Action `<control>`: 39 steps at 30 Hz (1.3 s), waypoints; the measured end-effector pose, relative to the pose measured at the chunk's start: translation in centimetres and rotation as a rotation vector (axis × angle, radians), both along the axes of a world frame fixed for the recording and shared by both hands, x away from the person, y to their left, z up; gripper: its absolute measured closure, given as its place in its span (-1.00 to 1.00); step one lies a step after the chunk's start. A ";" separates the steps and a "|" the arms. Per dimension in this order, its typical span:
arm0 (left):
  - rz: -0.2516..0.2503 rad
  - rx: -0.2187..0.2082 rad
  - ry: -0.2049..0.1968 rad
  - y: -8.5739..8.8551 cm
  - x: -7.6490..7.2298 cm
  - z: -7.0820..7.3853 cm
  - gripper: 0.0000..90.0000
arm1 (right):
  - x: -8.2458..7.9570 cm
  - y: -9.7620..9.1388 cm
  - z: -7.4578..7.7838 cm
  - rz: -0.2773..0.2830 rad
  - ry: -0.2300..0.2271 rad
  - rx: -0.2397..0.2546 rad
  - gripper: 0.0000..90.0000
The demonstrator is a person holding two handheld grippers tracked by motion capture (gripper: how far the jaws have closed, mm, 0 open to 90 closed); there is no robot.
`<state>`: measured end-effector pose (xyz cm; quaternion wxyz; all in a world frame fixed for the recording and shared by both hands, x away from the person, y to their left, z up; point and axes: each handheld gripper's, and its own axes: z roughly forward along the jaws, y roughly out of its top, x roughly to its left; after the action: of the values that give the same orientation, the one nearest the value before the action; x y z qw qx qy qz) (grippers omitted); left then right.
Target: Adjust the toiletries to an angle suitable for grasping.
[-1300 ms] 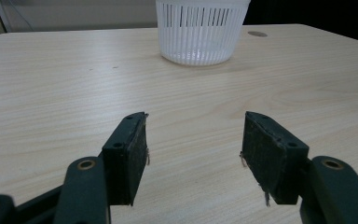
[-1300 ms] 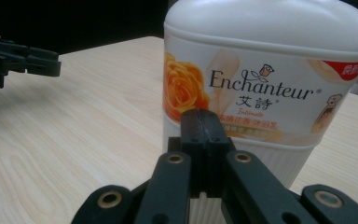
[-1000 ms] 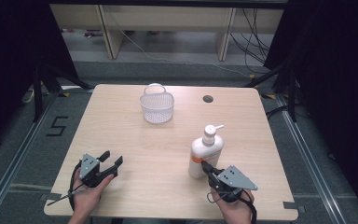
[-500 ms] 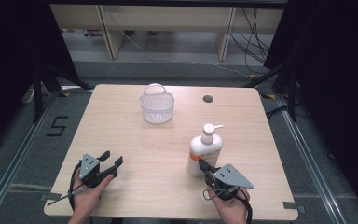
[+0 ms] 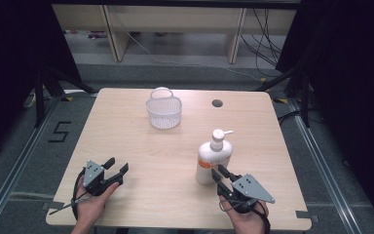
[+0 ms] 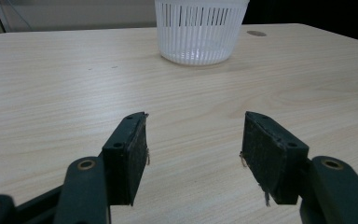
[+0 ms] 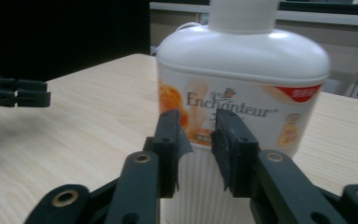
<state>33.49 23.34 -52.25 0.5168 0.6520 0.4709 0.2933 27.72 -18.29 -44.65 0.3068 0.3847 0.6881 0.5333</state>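
**Pump lotion bottle before pickup**

The wooden table [image 5: 141,161] carries a white slatted basket [image 5: 164,113] toward 12 o'clock and the pump lotion bottle [image 5: 214,158] at about 5 o'clock. The bottle stands upright, long axis vertical, nozzle pointing toward 3 o'clock. Judge it rigid, smooth and likely slippery; grip the flat body low. Your right gripper [image 5: 221,174] has just been opening, its jaws narrowly parted just before the bottle. Your left gripper [image 5: 116,165] is agape, holding nothing.
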 end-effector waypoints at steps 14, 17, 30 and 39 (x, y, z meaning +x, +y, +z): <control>0.000 -0.001 -0.005 0.0 0.1 -0.1 -0.11 | -0.5 -0.9 1.8 -0.113 -0.042 0.082 0.06; 0.001 -0.004 -0.005 0.0 0.1 -0.1 -0.12 | -0.2 -1.1 2.4 -0.129 -0.069 0.059 0.05; 0.001 -0.006 -0.004 0.0 0.1 -0.1 -0.12 | 0.8 -0.4 3.9 -0.136 -0.090 0.066 0.06; 0.004 0.003 0.009 0.1 0.0 0.0 -0.11 | 1.7 0.5 4.6 -0.140 -0.096 0.077 0.07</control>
<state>33.50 23.39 -52.23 0.5132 0.6530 0.4742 0.2922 29.38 -17.78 -40.08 0.3608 0.4173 0.6231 0.5544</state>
